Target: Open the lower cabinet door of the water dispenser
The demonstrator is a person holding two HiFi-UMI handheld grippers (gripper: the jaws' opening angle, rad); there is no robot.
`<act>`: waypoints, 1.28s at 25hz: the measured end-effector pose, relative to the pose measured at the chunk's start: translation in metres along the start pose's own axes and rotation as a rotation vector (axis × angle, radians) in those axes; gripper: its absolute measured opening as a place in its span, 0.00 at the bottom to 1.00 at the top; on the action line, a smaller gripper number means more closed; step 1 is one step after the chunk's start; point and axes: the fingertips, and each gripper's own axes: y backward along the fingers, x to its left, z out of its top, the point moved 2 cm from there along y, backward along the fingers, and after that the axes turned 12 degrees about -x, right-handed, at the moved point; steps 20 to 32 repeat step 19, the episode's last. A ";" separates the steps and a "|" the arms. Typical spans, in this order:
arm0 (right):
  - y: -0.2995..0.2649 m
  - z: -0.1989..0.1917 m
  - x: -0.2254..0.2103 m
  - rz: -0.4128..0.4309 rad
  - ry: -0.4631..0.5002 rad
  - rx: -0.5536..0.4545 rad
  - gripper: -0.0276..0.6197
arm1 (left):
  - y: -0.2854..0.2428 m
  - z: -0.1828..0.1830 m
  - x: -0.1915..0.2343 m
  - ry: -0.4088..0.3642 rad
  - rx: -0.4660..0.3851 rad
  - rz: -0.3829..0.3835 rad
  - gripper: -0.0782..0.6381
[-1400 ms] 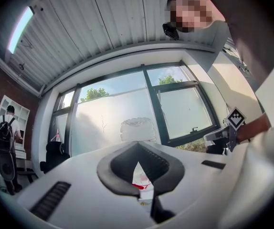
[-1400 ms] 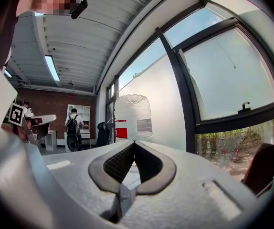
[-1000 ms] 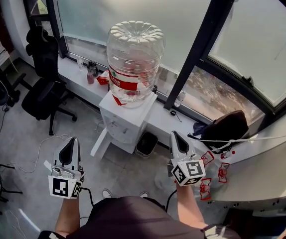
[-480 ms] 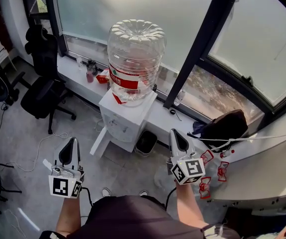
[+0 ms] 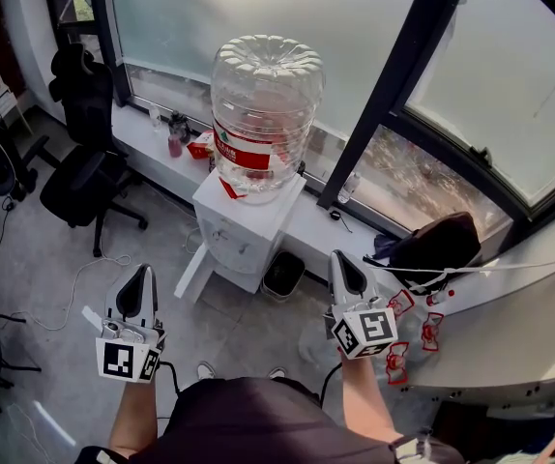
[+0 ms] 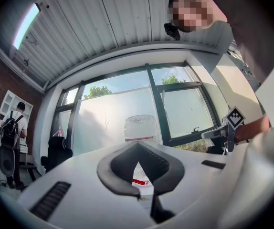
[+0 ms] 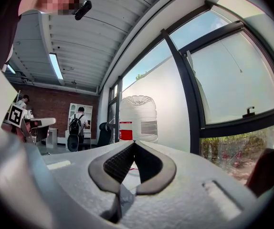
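The white water dispenser point(image 5: 248, 225) stands against the window ledge with a big clear bottle point(image 5: 263, 114) on top. I see its front steeply from above and cannot make out the lower door. My left gripper point(image 5: 140, 275) hovers over the floor to the dispenser's front left, jaws together and holding nothing. My right gripper point(image 5: 340, 259) is at the front right, also shut and holding nothing. Both are well short of the cabinet. In the left gripper view the closed tips point(image 6: 137, 145) line up under the bottle point(image 6: 139, 127). The right gripper view shows the same: tips point(image 7: 134, 143), bottle point(image 7: 138, 118).
A small black bin point(image 5: 284, 276) sits right of the dispenser. A black office chair point(image 5: 84, 177) stands at the left, with a cable point(image 5: 74, 288) on the floor. Small bottles point(image 5: 173, 138) line the sill. A dark bag point(image 5: 442, 245) lies on the right ledge. A person with a backpack point(image 7: 77, 127) stands far off.
The head view has shifted very slightly. Both grippers keep their places and stay shut.
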 end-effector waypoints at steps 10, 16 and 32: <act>0.002 -0.001 0.005 0.001 0.007 0.005 0.05 | 0.000 0.000 -0.001 0.008 0.004 -0.009 0.12; 0.002 -0.001 0.006 0.004 0.006 0.010 0.05 | 0.000 0.000 0.000 0.008 0.004 -0.011 0.12; 0.002 -0.002 0.007 0.011 0.004 0.015 0.05 | 0.000 0.001 0.000 0.009 0.004 -0.010 0.12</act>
